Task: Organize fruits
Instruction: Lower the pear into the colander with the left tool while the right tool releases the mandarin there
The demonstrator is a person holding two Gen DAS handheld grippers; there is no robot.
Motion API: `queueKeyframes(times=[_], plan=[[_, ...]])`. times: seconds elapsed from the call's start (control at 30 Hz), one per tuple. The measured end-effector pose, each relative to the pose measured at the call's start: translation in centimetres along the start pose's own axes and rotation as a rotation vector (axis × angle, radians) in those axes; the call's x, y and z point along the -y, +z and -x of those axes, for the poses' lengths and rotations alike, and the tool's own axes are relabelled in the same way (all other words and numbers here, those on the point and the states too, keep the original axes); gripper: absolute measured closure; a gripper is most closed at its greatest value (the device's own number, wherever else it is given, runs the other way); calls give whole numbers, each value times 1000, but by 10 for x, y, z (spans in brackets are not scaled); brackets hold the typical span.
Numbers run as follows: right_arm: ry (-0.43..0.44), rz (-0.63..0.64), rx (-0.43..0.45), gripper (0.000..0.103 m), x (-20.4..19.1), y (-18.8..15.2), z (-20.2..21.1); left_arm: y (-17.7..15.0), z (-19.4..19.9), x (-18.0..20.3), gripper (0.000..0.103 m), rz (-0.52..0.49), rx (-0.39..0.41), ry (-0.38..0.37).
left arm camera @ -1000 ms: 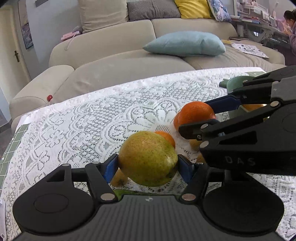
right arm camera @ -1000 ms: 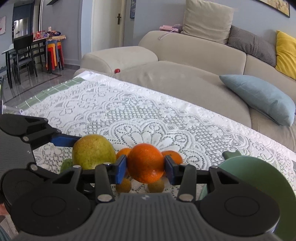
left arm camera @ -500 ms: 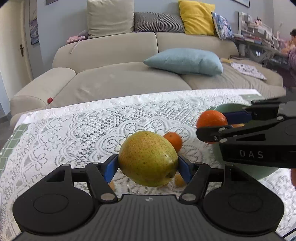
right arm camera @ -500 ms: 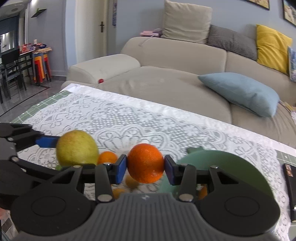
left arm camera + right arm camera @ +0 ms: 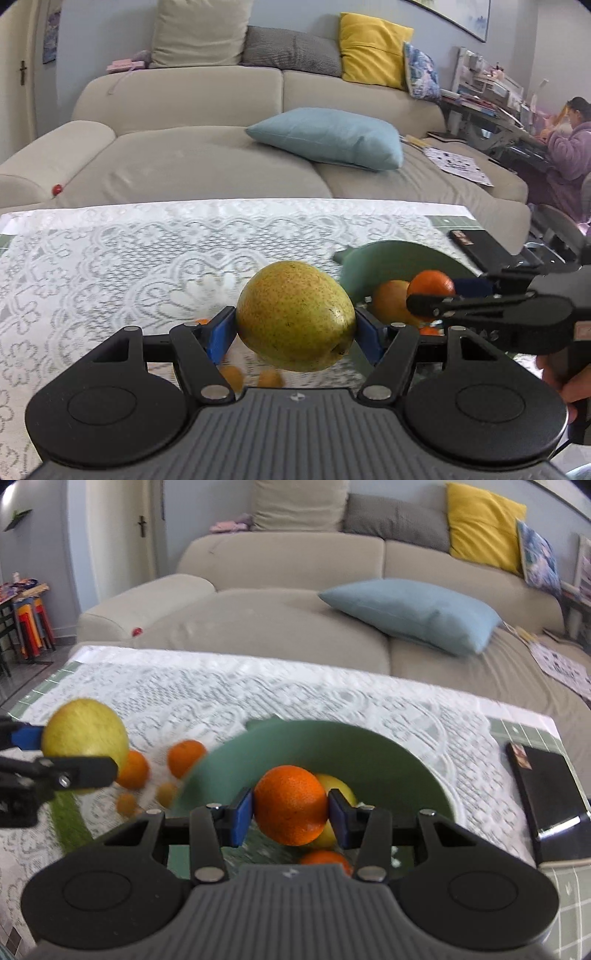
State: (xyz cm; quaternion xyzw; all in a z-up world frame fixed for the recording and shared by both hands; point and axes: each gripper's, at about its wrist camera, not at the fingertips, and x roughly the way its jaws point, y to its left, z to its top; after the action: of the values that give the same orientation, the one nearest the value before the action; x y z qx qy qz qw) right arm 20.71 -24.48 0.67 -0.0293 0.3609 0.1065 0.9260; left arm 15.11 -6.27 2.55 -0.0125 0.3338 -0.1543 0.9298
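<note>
Right wrist view only: loose tangerines (image 5: 186,757), right tongs (image 5: 290,814) gripping orange (image 5: 290,805), left tongs (image 5: 295,328) clamping pear (image 5: 295,315)

**Almost no readable text**

On the black side of the right tongs (image 5: 430,301), in the left wrist view, faint raised letters show partly; the last two look like "AS", the rest hidden. A printed sheet (image 5: 458,168) on the sofa (image 5: 221,162) carries print too small to read.
</note>
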Motion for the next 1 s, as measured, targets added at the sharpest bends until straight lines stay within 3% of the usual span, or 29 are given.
queueKeyframes(times=[0.47,0.9,0.97,1.0], plan=[[-112,50,-88,61,21,-17,-10,20,-27,58,25,-34,-100,-139],[-105,79,-105,60,24,-23,-12,27,-62,82,25,-78,-258,-74],[-100,81,-96,57,25,-23,-10,28,-68,86,25,-84,-282,-64],[-98,80,-88,52,25,-23,-8,28,-70,87,25,-88,-294,-57]])
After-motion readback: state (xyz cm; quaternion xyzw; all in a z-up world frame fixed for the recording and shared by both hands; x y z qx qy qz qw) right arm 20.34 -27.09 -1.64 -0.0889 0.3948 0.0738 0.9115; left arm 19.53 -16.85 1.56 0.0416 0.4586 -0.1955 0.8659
